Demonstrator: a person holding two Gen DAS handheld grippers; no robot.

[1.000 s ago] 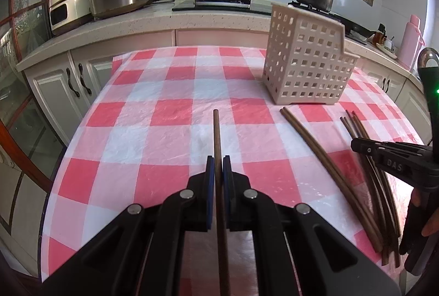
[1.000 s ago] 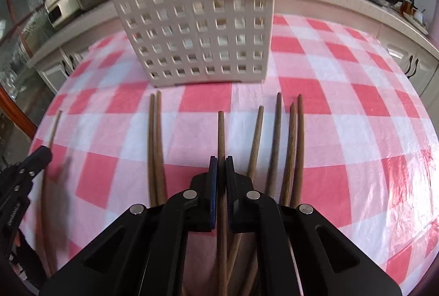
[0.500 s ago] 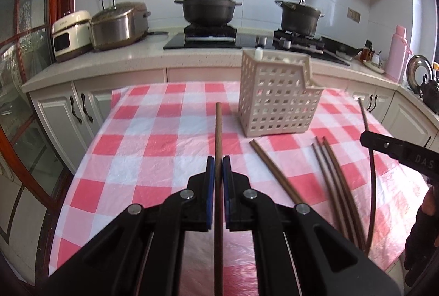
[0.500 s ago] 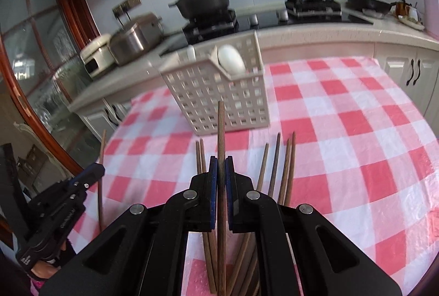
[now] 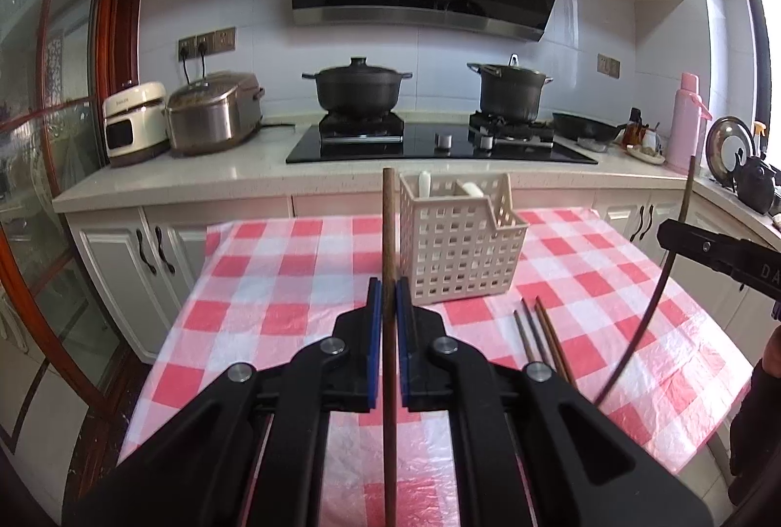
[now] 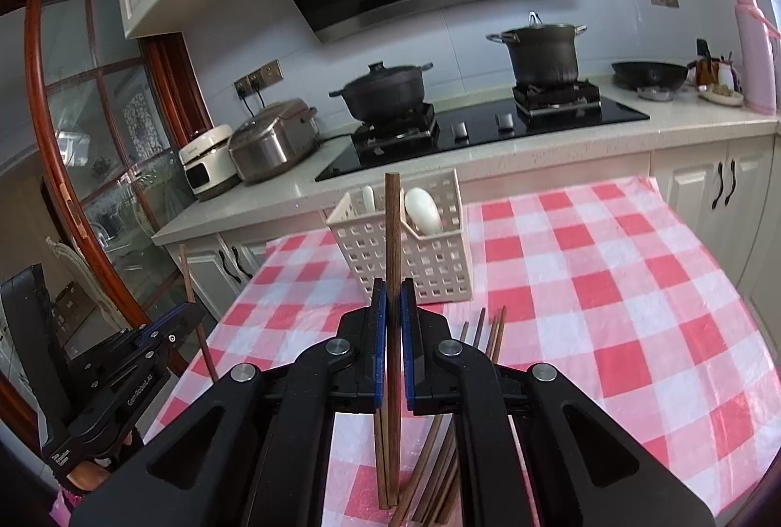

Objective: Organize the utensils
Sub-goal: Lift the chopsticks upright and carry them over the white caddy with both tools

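My left gripper (image 5: pixel 389 287) is shut on a brown wooden chopstick (image 5: pixel 389 234), held well above the checked table. My right gripper (image 6: pixel 393 287) is shut on another chopstick (image 6: pixel 392 234), also lifted. The white perforated utensil basket (image 5: pixel 463 253) stands at the table's far middle with white spoons inside; it also shows in the right wrist view (image 6: pixel 415 258). Several loose chopsticks (image 5: pixel 537 331) lie on the cloth right of the left gripper, and they show under the right gripper (image 6: pixel 483 336). The right gripper appears at the left view's right edge (image 5: pixel 717 256). The left gripper appears in the right view (image 6: pixel 146 346).
The red-and-white checked tablecloth (image 5: pixel 273 283) covers the table. Behind it runs a counter with a hob, two black pots (image 5: pixel 356 85), a rice cooker (image 5: pixel 212 119) and a pink flask (image 5: pixel 686 121). A glass door with a wooden frame (image 6: pixel 97 136) is at the left.
Both grippers have risen from the table and tilted up, each carrying its chopstick; the basket and loose chopsticks now look farther away and lower.
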